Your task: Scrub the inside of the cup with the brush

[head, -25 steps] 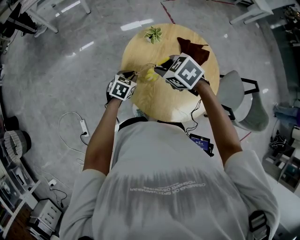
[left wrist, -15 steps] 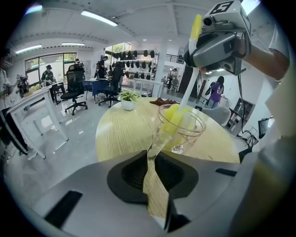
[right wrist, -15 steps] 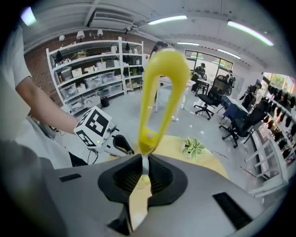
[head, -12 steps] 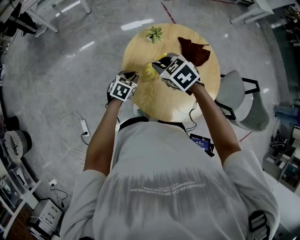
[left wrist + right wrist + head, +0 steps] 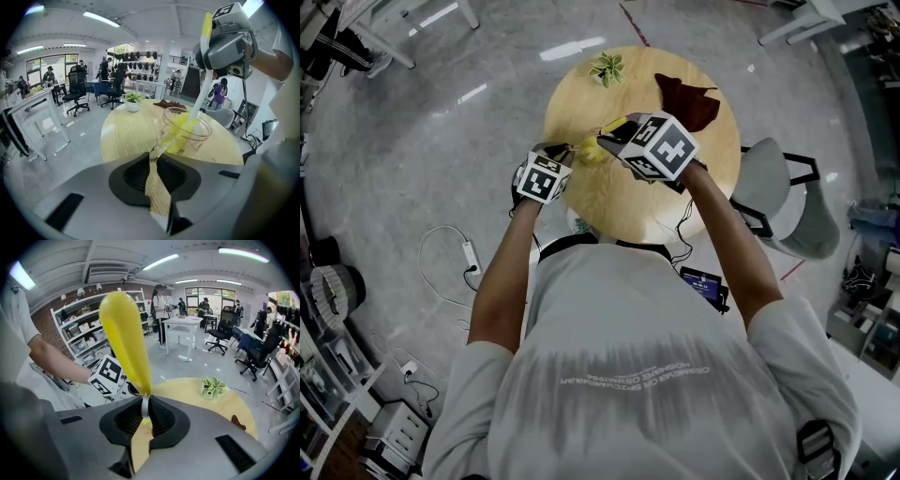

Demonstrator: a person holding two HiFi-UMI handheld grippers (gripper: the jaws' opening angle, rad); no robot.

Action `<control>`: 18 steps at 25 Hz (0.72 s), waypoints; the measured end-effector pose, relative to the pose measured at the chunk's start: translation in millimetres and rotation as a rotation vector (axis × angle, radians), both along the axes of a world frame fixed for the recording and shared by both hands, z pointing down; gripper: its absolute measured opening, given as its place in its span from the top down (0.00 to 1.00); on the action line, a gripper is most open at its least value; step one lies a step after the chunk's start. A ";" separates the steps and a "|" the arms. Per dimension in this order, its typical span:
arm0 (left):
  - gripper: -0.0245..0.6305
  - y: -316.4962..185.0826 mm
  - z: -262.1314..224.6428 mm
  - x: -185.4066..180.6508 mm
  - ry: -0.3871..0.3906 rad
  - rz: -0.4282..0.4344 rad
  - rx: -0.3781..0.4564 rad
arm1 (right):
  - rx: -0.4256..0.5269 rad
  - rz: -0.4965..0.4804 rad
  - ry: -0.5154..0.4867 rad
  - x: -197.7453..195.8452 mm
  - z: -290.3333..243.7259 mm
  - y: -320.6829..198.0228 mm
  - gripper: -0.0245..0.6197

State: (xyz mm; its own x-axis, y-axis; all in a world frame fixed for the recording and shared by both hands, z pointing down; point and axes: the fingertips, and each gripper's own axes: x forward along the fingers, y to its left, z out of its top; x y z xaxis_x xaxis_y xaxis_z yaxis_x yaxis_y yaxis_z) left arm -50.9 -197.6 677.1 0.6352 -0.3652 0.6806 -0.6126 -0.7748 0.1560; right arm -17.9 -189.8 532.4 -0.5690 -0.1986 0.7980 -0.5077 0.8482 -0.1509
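A clear glass cup (image 5: 186,132) stands on the round wooden table (image 5: 126,133). My left gripper (image 5: 157,157) is shut on the cup's handle, seen in the head view as my left gripper (image 5: 565,153). The brush (image 5: 190,124) has a yellow sponge head down inside the cup and a white stem rising to my right gripper (image 5: 225,47). In the right gripper view my right gripper (image 5: 144,412) is shut on the brush stem, with the yellow handle (image 5: 125,341) sticking up. In the head view my right gripper (image 5: 614,141) sits just right of the cup (image 5: 592,150).
A small potted plant (image 5: 607,67) stands at the table's far edge, with a dark brown cloth (image 5: 686,99) to its right. A grey chair (image 5: 783,202) is at the table's right side. Cables lie on the floor (image 5: 455,258) to the left.
My right gripper has shifted a little left and toward the cup and has tilted slightly. The left gripper and the cup have stayed in place.
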 end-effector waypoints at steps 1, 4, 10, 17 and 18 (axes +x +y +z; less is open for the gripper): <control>0.87 0.2 -0.1 -0.4 0.000 0.001 0.000 | -0.007 -0.024 0.020 1.2 0.5 3.1 0.87; 0.87 1.3 0.2 0.0 -0.002 0.009 -0.001 | 0.001 -0.074 0.096 9.0 1.9 6.3 0.88; 0.87 6.1 0.6 -2.0 -0.007 0.024 -0.007 | 0.120 -0.102 0.224 12.9 -0.3 -5.8 0.86; 0.87 9.7 3.2 -4.3 -0.020 0.013 -0.023 | 0.155 -0.002 0.134 -4.1 -1.4 -25.7 0.86; 0.87 9.5 5.8 -5.5 -0.019 0.006 -0.025 | 0.149 0.014 0.105 -8.4 -1.9 -26.5 0.87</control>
State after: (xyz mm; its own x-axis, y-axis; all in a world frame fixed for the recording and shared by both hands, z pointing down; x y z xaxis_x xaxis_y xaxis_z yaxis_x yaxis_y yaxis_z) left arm -56.4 -188.1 682.9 0.6243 -0.3440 0.7014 -0.6106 -0.7748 0.1635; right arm -26.3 -216.4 530.5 -0.4803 -0.3267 0.8140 -0.5264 0.8497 0.0304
